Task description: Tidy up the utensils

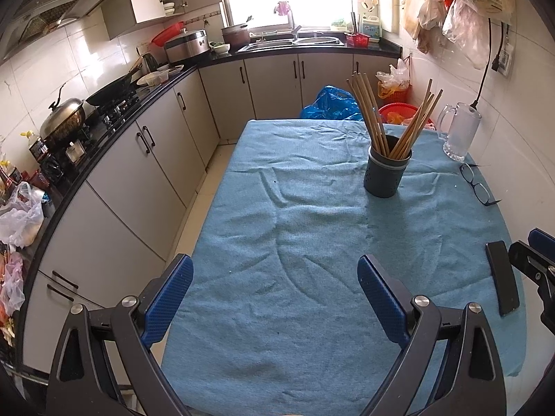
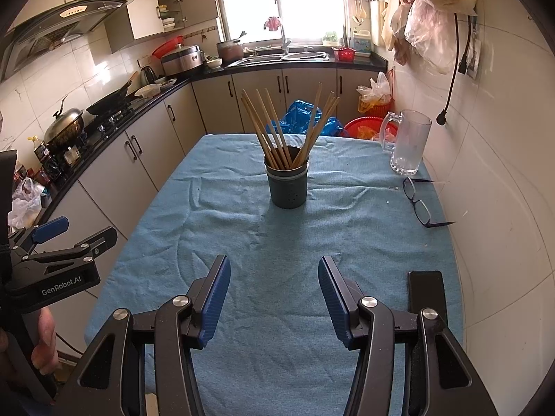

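Note:
A dark grey utensil holder (image 1: 385,173) (image 2: 288,185) stands on the blue cloth of the table (image 1: 295,228) (image 2: 242,235), toward its far middle. Several wooden chopsticks (image 1: 373,114) (image 2: 277,128) stand in it, fanned out. My left gripper (image 1: 275,298) is open and empty above the table's near left edge. My right gripper (image 2: 274,298) is open and empty above the near part of the table, straight in front of the holder. The right gripper's fingers (image 1: 536,263) show at the right edge of the left wrist view; the left gripper (image 2: 66,242) shows at the left of the right wrist view.
A glass mug (image 1: 458,131) (image 2: 407,142) stands at the far right corner, glasses (image 1: 477,182) (image 2: 418,202) lie near the right edge, and a black phone (image 1: 503,277) (image 2: 426,294) lies at the near right. Kitchen counter with stove and pots (image 1: 86,114) runs along the left.

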Demonstrator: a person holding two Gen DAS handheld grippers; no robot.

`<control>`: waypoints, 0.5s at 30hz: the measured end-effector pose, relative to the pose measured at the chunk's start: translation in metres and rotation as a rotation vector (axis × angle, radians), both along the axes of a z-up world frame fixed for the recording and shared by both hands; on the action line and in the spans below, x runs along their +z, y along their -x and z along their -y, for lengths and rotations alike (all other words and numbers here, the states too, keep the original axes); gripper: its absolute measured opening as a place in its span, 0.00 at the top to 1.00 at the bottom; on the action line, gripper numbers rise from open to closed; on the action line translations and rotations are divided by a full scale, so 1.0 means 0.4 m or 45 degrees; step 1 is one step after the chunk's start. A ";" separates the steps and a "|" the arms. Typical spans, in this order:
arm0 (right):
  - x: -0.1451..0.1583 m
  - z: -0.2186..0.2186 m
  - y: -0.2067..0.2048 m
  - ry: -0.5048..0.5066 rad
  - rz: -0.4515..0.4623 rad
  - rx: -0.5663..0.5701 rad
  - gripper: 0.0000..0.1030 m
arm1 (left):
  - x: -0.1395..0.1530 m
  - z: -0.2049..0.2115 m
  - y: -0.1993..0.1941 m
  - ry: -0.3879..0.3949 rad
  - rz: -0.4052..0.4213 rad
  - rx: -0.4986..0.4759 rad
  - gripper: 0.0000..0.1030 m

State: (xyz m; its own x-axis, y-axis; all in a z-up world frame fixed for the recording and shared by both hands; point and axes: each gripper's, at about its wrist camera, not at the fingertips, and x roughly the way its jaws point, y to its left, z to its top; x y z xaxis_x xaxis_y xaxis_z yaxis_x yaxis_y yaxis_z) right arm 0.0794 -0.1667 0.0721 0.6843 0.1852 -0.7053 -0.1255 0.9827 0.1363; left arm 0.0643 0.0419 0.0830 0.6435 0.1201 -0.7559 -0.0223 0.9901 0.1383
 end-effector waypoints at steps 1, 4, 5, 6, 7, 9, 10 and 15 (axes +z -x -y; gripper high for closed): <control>-0.001 -0.001 0.001 0.001 -0.001 0.000 0.45 | 0.000 0.000 0.000 0.001 -0.002 0.000 0.08; 0.000 0.001 0.000 0.000 0.001 0.000 0.45 | -0.003 -0.001 -0.001 0.010 -0.008 0.001 0.08; -0.001 0.000 0.001 0.001 0.000 0.000 0.45 | -0.003 -0.001 -0.001 0.013 -0.010 0.002 0.08; 0.000 0.000 0.000 0.000 0.000 -0.001 0.45 | -0.004 -0.001 -0.001 0.014 -0.010 0.003 0.08; 0.000 0.000 0.000 0.000 0.000 -0.001 0.45 | -0.004 -0.001 0.000 0.016 -0.011 0.005 0.08; 0.000 0.001 0.000 0.001 0.001 0.000 0.45 | -0.004 -0.002 -0.001 0.014 -0.011 0.004 0.08; 0.000 0.001 -0.001 0.000 0.000 0.000 0.45 | -0.004 -0.002 -0.001 0.015 -0.012 0.004 0.08; -0.006 0.002 0.002 0.001 -0.004 0.001 0.45 | -0.005 -0.003 0.001 0.021 -0.015 0.004 0.08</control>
